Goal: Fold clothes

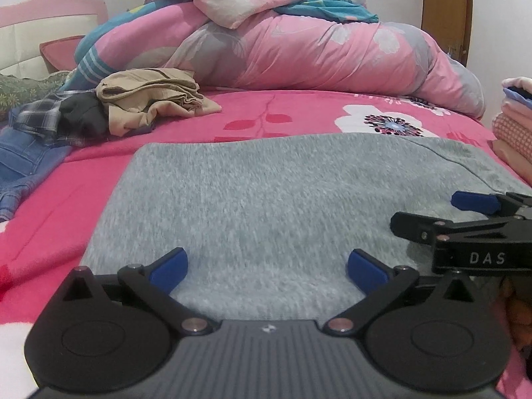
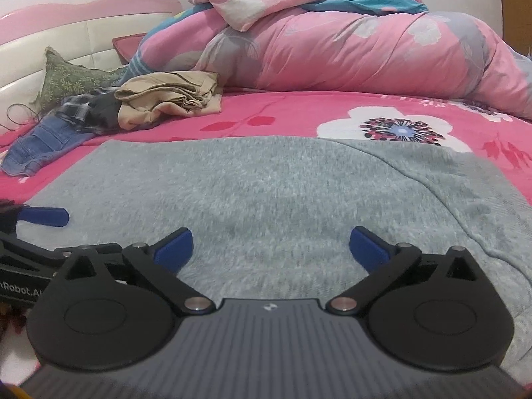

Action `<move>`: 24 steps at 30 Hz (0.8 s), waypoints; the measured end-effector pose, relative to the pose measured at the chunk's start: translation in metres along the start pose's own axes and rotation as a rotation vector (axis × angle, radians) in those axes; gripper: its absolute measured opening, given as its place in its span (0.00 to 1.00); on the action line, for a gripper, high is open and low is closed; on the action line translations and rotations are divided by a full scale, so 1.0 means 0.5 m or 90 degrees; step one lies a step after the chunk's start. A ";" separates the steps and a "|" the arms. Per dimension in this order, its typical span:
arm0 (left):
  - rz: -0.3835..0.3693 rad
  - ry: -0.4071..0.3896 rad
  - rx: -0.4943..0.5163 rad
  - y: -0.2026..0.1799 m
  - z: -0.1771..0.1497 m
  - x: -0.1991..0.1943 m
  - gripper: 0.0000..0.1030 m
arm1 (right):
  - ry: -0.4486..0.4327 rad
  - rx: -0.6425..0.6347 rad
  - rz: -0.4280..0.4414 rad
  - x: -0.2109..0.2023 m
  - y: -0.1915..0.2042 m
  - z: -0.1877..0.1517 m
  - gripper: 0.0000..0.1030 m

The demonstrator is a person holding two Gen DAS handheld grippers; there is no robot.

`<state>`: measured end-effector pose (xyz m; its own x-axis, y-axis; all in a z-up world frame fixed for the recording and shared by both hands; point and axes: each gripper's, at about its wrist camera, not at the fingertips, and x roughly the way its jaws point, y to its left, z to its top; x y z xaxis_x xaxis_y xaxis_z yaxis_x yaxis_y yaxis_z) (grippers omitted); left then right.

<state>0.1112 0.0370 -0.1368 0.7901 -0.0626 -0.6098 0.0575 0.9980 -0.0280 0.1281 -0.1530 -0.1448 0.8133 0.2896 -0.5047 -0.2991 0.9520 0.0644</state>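
Since both the left gripper (image 1: 267, 267) and right gripper (image 2: 271, 247) hover spread wide, empty, over the grey sweater (image 1: 266, 193), looks mid-fold, so next they'd need an edge to pinch.

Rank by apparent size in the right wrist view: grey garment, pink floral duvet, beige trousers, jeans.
1. grey garment, though nearest the camera
2. pink floral duvet
3. beige trousers and jeans look alike; unranked
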 end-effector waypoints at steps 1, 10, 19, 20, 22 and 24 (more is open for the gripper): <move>0.001 -0.002 0.000 -0.001 -0.001 0.000 1.00 | 0.000 0.000 -0.001 0.000 0.001 0.000 0.99; 0.010 -0.034 -0.002 -0.005 -0.016 -0.008 1.00 | -0.001 0.002 0.001 0.000 0.000 0.001 0.99; 0.026 -0.059 -0.007 -0.010 -0.029 -0.018 1.00 | -0.009 0.021 0.015 -0.003 -0.012 0.000 0.99; 0.029 -0.060 -0.007 -0.011 -0.030 -0.019 1.00 | -0.009 0.021 0.015 -0.003 -0.011 0.000 0.99; 0.034 -0.061 -0.002 -0.015 -0.030 -0.020 1.00 | -0.011 0.024 0.018 -0.004 -0.014 -0.001 0.99; 0.035 -0.059 -0.002 -0.015 -0.030 -0.021 1.00 | -0.014 0.031 0.024 -0.006 -0.018 -0.001 0.99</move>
<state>0.0933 0.0305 -0.1421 0.8454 -0.0087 -0.5340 0.0107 0.9999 0.0006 0.1282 -0.1623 -0.1445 0.8133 0.3264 -0.4817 -0.3046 0.9442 0.1254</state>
